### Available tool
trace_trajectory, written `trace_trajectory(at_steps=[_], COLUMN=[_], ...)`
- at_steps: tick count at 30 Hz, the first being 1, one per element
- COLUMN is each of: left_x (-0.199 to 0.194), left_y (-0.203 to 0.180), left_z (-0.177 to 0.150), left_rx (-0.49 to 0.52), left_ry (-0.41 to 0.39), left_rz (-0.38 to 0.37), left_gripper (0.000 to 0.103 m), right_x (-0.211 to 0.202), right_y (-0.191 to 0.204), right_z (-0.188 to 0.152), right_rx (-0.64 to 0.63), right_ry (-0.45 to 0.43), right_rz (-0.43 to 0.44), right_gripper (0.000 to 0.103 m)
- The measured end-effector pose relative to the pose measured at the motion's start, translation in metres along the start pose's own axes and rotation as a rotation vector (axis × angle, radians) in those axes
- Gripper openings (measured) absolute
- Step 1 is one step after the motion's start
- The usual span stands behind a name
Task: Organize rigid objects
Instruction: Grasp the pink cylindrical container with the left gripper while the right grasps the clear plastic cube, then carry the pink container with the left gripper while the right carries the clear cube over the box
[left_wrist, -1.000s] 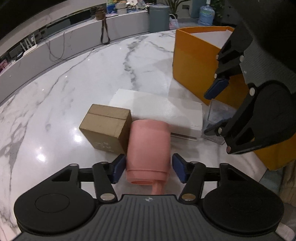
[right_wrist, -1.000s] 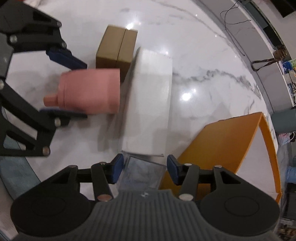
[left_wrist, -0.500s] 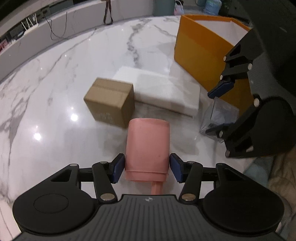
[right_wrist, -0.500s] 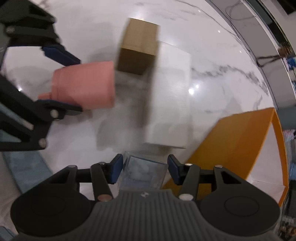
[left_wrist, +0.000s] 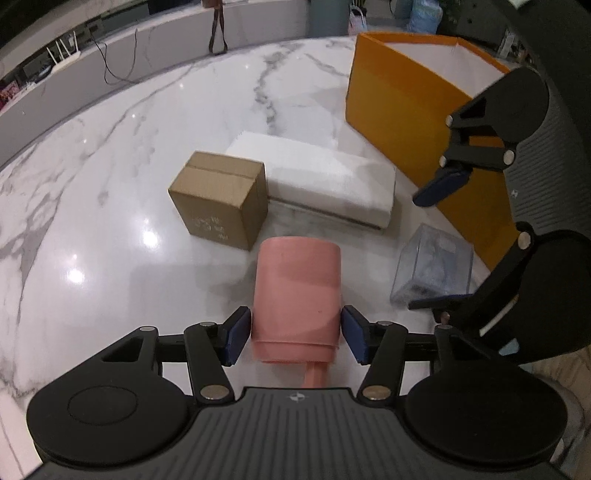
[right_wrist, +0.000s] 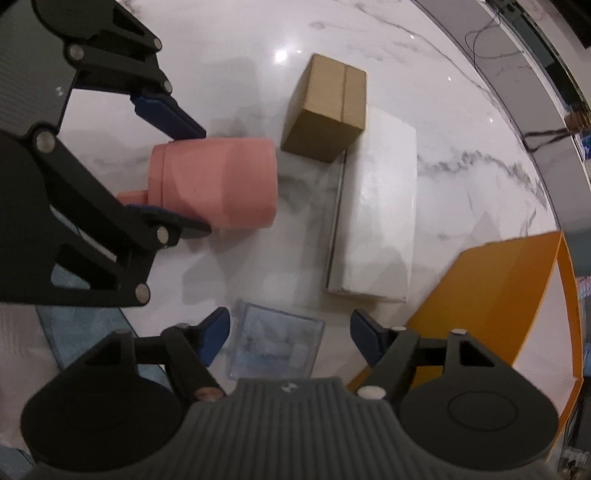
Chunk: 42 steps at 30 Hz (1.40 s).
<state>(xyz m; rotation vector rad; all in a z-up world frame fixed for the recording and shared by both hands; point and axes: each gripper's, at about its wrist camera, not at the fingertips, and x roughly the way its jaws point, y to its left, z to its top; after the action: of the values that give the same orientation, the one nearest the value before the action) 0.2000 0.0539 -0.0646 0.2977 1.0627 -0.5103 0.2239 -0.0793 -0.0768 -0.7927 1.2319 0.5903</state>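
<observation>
Looking down from the left wrist camera, we see our left gripper (left_wrist: 295, 334) nearest, its jaws opening around the pink bottle (left_wrist: 297, 293), which lies on its side on the marble surface (left_wrist: 110, 206) with its narrow neck toward us. The left blue pad looks just at the bottle's side and the right pad stands a little clear, so we do not count this as a grip.

To the right, our right gripper (right_wrist: 290, 338) is also opening, its blue pads standing well off either side of the clear plastic box (right_wrist: 275, 341). That box sits on the surface between them, untouched, just beside the near corner of the orange bin (right_wrist: 517, 280).

Farther out, the brown cardboard box (left_wrist: 221, 203) stands near the bottle's far end, apart from it. Just right of it, and touching or nearly touching its side, lies the long white box (left_wrist: 325, 177), flat on the surface.

Beyond that, to the right, the orange bin's wall (left_wrist: 399, 110) rises upright, showing a white inside. The right gripper's black linkage crosses in front of it in the left wrist view.

At the far edge, we see a grey ledge (left_wrist: 155, 62) with a cable (left_wrist: 107, 62) trailing over it.
</observation>
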Motion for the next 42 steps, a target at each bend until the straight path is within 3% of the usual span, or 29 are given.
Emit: trace_trajectory(at_steps=[8, 10, 15, 25, 42], left_x=[0.013, 0.017, 0.021, 0.018, -0.048], left_y=[-0.001, -0.001, -0.002, -0.004, -0.013], left_z=[0.0, -0.002, -0.005, -0.006, 0.036], left_rx=[-0.006, -0.011, -0.01, 0.0, -0.02], left_ry=[-0.008, 0.004, 0.017, 0.008, -0.143], left_rz=[0.011, 0.012, 0.02, 0.031, -0.015], left_gripper=[0.066, 0.066, 0.062, 0.062, 0.062], right_x=[0.016, 0.02, 0.023, 0.021, -0.061], right_y=[-0.008, -0.008, -0.008, -0.009, -0.019], right_z=[-0.003, -0.004, -0.008, -0.012, -0.021], right_rx=[0.07, 0.075, 0.1, 0.125, 0.146], right_ry=[0.038, 0.041, 0.036, 0.006, -0.16], right_rz=[0.062, 0.074, 0.099, 0.1, 0.041], right_gripper=[0.067, 0.059, 0.052, 0.049, 0.048])
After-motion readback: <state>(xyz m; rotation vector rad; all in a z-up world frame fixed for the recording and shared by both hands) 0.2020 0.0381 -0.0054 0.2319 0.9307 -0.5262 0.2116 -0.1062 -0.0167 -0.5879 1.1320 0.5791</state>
